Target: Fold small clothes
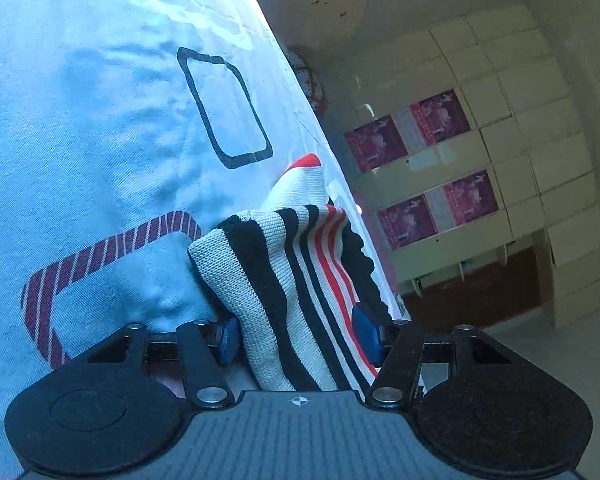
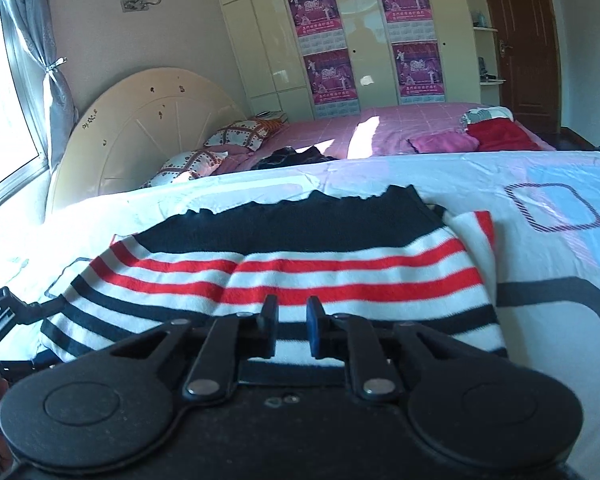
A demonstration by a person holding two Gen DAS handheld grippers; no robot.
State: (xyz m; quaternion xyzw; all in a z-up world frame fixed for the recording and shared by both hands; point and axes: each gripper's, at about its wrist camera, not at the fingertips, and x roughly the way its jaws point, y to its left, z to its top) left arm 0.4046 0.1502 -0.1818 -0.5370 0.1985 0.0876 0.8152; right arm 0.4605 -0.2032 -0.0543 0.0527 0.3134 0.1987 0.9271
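While a white knitted garment with black and red stripes [image 2: 284, 276] is spread on the pale blue patterned sheet [image 2: 560, 272], its edge is lifted

A bunched fold [image 1: 300, 280] is seen between the left gripper [image 1: 298, 334] pads, set wide; whether it is clamped cannot be told. The right gripper [image 2: 292, 328] is held narrow over the near hem, nothing between its pads

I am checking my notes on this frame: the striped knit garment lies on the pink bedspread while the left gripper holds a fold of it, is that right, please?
Not quite. The striped knit garment lies on the white sheet with square outlines, not on the pink bedspread, which covers the bed behind it, as the right wrist view shows. The left gripper does have a fold of it between its fingers.
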